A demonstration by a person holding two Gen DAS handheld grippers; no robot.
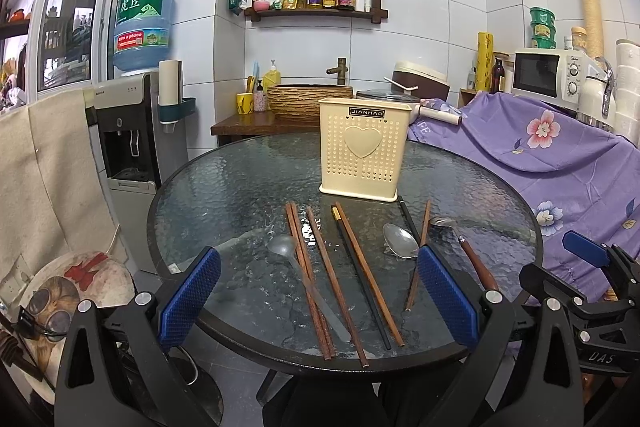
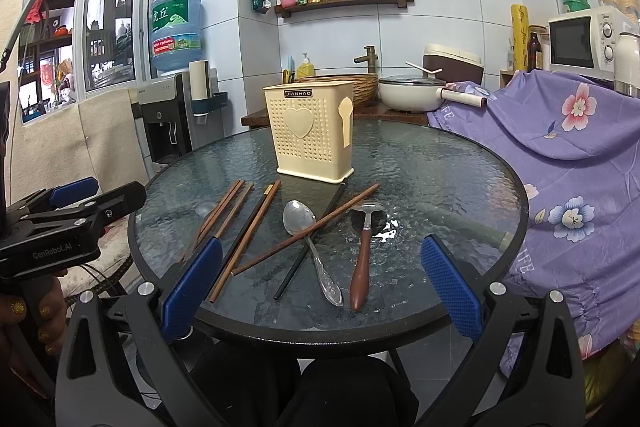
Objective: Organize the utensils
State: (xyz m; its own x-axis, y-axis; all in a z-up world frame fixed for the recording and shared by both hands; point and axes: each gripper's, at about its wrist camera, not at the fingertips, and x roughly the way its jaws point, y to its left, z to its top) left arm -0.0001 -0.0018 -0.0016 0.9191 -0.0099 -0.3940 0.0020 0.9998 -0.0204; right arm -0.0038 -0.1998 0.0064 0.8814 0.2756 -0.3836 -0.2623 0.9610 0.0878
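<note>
1. The left gripper (image 1: 318, 291) hangs over the near edge of the round glass table (image 1: 224, 187), jaws spread wide and holding nothing. The right gripper (image 2: 322, 285) is likewise spread and empty at the same near edge.
2. Just beyond the left gripper lie several brown wooden chopsticks (image 1: 308, 267), a black chopstick (image 1: 362, 279) and a long flat-handled metal spoon (image 1: 308, 283), all flat on the glass and partly overlapping.
3. Ahead of the right gripper lie a steel spoon (image 2: 298, 219), crossed by a brown chopstick (image 2: 308, 231), and a ladle-like spoon with a red-brown wooden handle (image 2: 360, 267).
4. Handling, as I judge it: everything is light and rigid. The chopsticks are thin and roll easily; the polished metal would slip on textured glass. A mid-shaft pinch suits the chopsticks; the wooden handle offers the thickest, surest hold.
5. The cream perforated utensil holder (image 2: 310, 135) stands upright behind the utensils, apparently empty, and looks light enough to tip.
</note>
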